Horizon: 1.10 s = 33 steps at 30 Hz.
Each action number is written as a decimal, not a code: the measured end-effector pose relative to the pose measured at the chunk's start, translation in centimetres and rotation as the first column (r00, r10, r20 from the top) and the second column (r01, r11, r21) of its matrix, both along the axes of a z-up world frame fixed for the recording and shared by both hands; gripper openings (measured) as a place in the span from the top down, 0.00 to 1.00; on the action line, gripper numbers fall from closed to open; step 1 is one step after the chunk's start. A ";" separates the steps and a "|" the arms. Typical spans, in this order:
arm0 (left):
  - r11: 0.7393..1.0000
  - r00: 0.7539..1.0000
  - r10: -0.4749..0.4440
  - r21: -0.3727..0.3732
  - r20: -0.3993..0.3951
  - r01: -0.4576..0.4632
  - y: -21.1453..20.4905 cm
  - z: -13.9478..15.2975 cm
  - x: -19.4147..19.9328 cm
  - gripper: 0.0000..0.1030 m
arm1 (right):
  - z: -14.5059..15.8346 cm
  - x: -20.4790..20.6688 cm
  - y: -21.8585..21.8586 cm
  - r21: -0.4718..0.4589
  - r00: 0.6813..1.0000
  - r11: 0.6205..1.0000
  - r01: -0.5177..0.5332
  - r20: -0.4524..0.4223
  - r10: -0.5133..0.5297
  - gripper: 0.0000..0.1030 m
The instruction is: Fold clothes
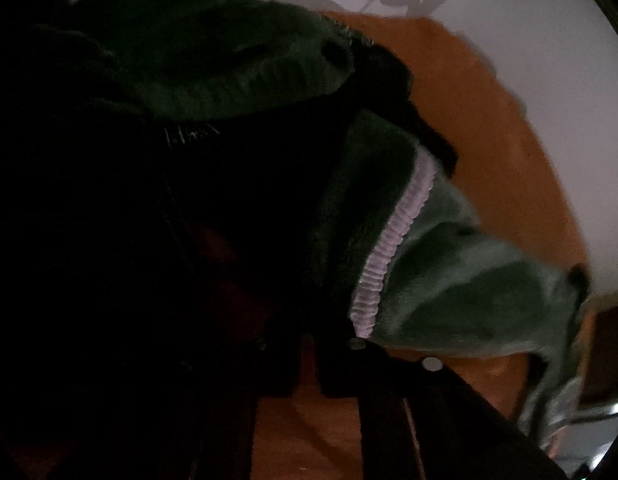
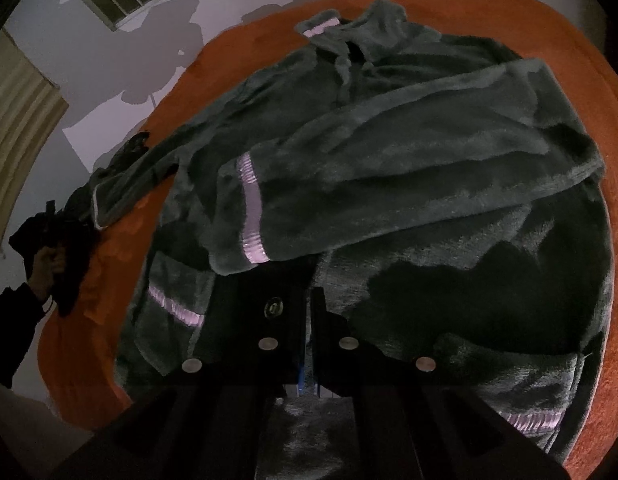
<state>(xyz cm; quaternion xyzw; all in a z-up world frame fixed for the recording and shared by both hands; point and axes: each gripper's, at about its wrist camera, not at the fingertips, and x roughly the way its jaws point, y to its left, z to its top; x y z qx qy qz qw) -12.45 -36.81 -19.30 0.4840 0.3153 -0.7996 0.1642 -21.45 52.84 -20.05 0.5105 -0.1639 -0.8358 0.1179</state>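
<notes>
Your robe (image 2: 389, 168) lies spread on the orange cover (image 2: 581, 48), collar toward the far edge. One sleeve (image 2: 409, 140) is already folded across the body, its lilac cuff (image 2: 251, 208) near the middle. The other sleeve (image 2: 149, 172) still trails out to the cover's left edge, so that fold looks like the step in hand.

Your left claw (image 1: 307, 344) is at that sleeve's end. Its fingers stand a narrow gap apart, with the lilac trim (image 1: 393, 240) just beside them. The tips are lost in dark cloth, so I cannot tell whether they have a grip. Make sure you have the cuff itself, both layers, not just loose pile.

Your right claw (image 2: 309, 320) is closed, fingers together, low on the robe near the cover's near edge. Whether it pinches fleece or only presses on it I cannot tell. Either way, use it as an anchor.

- Lift the cuff only enough to clear the body.
- Carry it across so it lies parallel to the first sleeve.
- Keep the shoulder seam as the hinge.
- Thick fleece likely drags, so go slowly and let the right claw stop the body sliding toward the left edge.
</notes>
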 end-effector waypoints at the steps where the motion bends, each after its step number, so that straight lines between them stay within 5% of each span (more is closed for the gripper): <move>1: 1.000 1.000 0.021 0.019 -0.023 -0.021 0.0 0.2 0.6 0.75 | 0.1 -0.1 0.0 -0.006 1.000 1.000 -0.001 -0.003 0.001 0.99; 3: 0.996 0.995 0.067 0.058 -0.068 -0.063 -0.1 0.7 1.9 0.56 | 0.3 -0.2 -0.2 -0.010 1.000 1.000 -0.007 -0.014 0.006 0.99; 5: 0.986 0.982 0.135 0.114 -0.131 -0.120 0.2 0.7 3.7 0.53 | 0.5 -0.2 -0.6 -0.010 1.000 1.000 -0.020 -0.024 0.020 0.99; 10: 0.895 0.895 0.368 0.357 -0.253 -0.268 1.4 -3.2 6.7 0.46 | -0.3 -0.6 -1.3 -0.009 0.999 0.999 -0.034 -0.004 0.034 0.99; 16: 0.872 0.834 0.424 0.406 -0.353 -0.272 1.3 -5.9 3.1 0.48 | -0.3 -0.7 -2.2 -0.005 0.998 0.998 -0.058 -0.002 0.058 0.99; 18: 0.860 0.831 0.439 0.426 -0.341 -0.280 1.3 -6.5 2.1 0.48 | -0.3 -0.5 -2.3 -0.002 0.998 0.998 -0.058 -0.003 0.058 0.99; 22: 0.799 0.765 0.554 0.465 -0.327 -0.380 1.0 -7.7 1.9 0.48 | -0.5 0.0 -2.0 -0.011 0.999 0.999 -0.038 0.010 0.038 0.99; 29: 0.762 0.703 0.623 0.468 -0.343 -0.448 1.4 -8.1 0.3 0.48 | -0.9 0.3 -1.4 -0.021 0.999 1.000 -0.018 0.031 0.019 0.99; 31: 0.757 0.685 0.630 0.489 -0.367 -0.434 1.4 -8.2 -0.2 0.73 | -1.1 0.1 -1.4 -0.049 0.999 0.999 -0.011 0.041 0.013 0.99; 33: 0.759 0.671 0.625 0.511 -0.399 -0.403 1.4 -8.1 -0.6 0.83 | -1.1 -0.1 -1.6 -0.068 0.999 0.997 -0.020 0.036 0.023 0.99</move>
